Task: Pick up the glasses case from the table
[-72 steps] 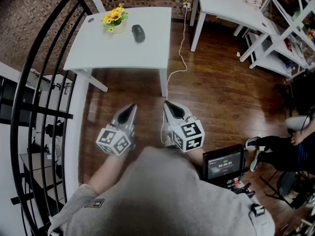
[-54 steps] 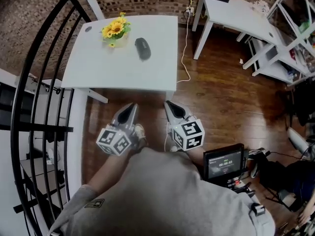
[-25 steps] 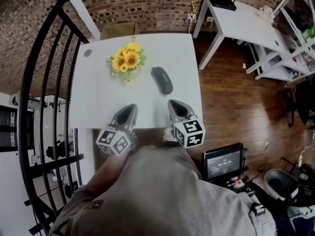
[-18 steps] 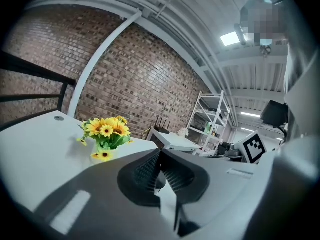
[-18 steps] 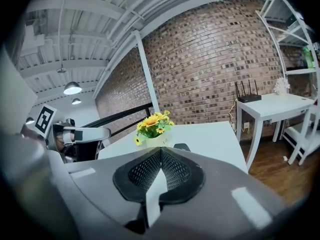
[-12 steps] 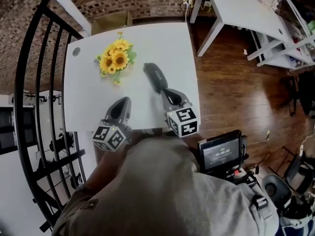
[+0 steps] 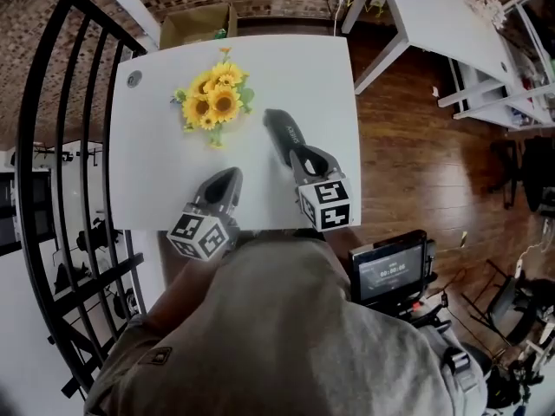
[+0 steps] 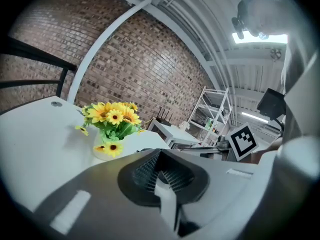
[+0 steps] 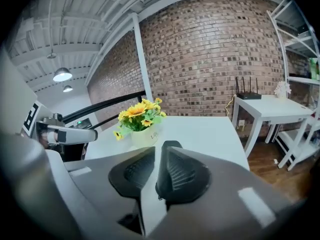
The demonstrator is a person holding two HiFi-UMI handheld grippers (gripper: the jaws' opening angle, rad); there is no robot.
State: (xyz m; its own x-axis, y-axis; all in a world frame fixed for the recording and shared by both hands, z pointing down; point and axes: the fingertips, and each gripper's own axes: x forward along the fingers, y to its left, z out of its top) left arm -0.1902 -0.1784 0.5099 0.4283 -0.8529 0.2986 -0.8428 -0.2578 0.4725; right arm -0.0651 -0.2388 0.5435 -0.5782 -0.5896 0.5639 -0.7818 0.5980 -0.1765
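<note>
The dark glasses case (image 7: 280,128) lies on the white bench (image 7: 152,172), just right of a pot of sunflowers (image 7: 214,104). The right tool (image 7: 303,156) is at the case's near end. Its jaws have just been opening a crack, with nothing between them. The left tool (image 7: 229,180) hovers near the bench's front edge, jaws together and empty.

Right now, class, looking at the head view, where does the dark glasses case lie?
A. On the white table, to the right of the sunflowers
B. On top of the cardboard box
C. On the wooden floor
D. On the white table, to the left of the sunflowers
A: the glasses case rests on the white table, with the sunflowers to its left in the head view.
</note>
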